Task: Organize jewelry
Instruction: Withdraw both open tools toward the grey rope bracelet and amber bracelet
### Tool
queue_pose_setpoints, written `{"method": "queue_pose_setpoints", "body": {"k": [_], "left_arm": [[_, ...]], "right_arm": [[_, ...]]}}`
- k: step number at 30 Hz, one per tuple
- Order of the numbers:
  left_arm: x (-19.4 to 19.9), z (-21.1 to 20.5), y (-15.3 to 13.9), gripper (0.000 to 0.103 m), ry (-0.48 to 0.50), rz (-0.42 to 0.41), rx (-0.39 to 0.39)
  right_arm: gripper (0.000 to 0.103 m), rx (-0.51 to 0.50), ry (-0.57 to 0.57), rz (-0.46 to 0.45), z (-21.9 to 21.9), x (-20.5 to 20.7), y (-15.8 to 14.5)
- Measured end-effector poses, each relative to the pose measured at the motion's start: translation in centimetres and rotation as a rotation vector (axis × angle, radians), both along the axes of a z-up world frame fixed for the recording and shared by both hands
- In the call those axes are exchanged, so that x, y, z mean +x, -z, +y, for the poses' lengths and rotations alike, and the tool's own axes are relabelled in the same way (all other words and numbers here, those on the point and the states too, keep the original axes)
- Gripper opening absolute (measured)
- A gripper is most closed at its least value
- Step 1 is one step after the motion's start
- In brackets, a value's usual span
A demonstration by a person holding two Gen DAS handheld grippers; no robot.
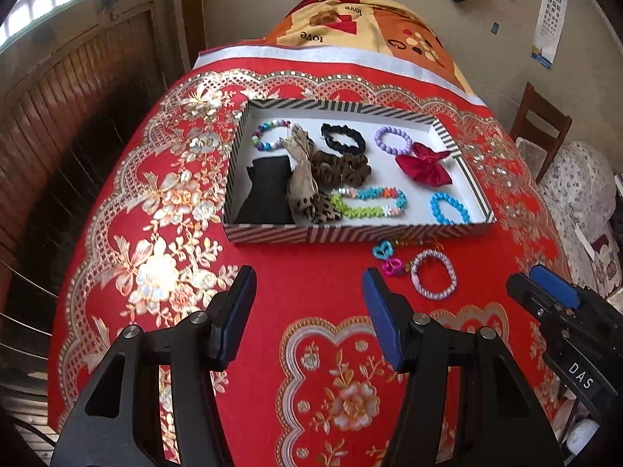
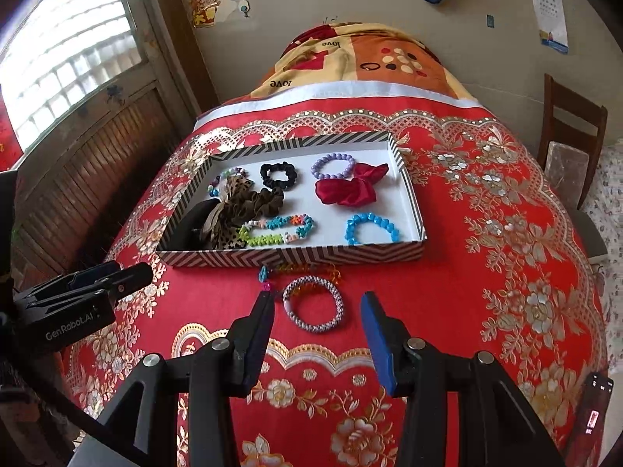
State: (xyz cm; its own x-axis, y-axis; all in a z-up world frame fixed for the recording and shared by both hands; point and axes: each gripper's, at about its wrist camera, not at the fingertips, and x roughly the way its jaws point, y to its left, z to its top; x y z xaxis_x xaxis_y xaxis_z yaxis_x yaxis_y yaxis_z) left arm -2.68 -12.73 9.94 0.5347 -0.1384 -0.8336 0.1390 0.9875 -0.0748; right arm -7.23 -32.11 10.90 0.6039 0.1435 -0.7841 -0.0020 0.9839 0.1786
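A striped tray (image 1: 272,232) (image 2: 292,255) on the red cloth holds several bracelets and scrunchies, among them a blue bead bracelet (image 1: 449,208) (image 2: 372,228) and a red bow (image 1: 424,169) (image 2: 350,188). In front of the tray lie a pink-white beaded bracelet (image 1: 433,274) (image 2: 313,303) and a chain of coloured links (image 1: 389,258) (image 2: 307,270). My left gripper (image 1: 309,292) is open and empty, left of the bracelet. My right gripper (image 2: 317,311) is open, its fingers on either side of the bracelet, above it; it also shows in the left wrist view (image 1: 545,292).
The red floral cloth (image 1: 163,202) covers a rounded table; a patterned blanket (image 1: 350,23) lies beyond. A wooden chair (image 2: 572,132) stands at the right, a wooden door and window at the left. A small dark device (image 2: 593,408) lies at the table's right edge.
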Motion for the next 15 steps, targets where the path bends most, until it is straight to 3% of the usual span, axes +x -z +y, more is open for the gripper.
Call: {"method": "queue_pose_setpoints", "body": {"k": [15], "left_arm": [[-0.7, 0.3, 1.9, 0.056, 0.006, 0.075, -0.034]], "right_arm": [[0.046, 0.01, 0.034, 0.031, -1.0, -1.8, 1.5]]}}
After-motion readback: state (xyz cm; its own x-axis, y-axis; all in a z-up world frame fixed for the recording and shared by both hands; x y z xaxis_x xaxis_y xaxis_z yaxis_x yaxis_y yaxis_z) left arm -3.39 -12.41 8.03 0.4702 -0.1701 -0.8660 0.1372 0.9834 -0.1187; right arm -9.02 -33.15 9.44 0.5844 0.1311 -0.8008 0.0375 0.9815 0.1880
